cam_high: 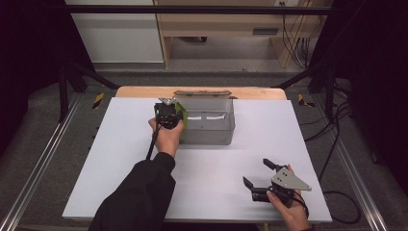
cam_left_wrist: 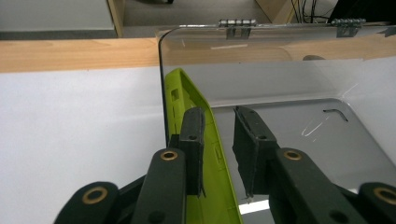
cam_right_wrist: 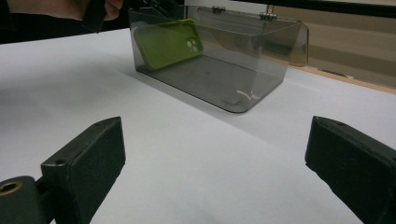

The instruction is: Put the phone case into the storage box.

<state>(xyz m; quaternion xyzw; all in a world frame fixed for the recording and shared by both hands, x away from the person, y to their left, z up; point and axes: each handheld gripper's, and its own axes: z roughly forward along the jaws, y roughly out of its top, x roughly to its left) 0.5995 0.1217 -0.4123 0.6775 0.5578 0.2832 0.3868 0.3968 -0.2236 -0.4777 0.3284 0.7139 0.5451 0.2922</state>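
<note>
A clear grey plastic box (cam_high: 211, 137) stands open at the far middle of the white table. A lime-green phone case (cam_high: 181, 118) stands on its edge inside, leaning against the box's left wall (cam_left_wrist: 161, 88). My left gripper (cam_high: 172, 107) reaches down over that end. In the left gripper view the case (cam_left_wrist: 180, 93) runs up between the jaws of my left gripper (cam_left_wrist: 219, 112), beside the left finger (cam_left_wrist: 192, 135). A gap separates the case from the right finger (cam_left_wrist: 252, 140), so the jaws are open. My right gripper (cam_high: 255, 171) rests near the front right, wide open and empty.
The box's lid hangs back on metal hinges (cam_left_wrist: 237, 23) toward the wooden table edge (cam_high: 144, 91). In the right gripper view the case (cam_right_wrist: 168, 44) shows through the box wall (cam_right_wrist: 261, 60), far beyond my right gripper (cam_right_wrist: 215, 140). White tabletop (cam_high: 120, 159) lies around both hands.
</note>
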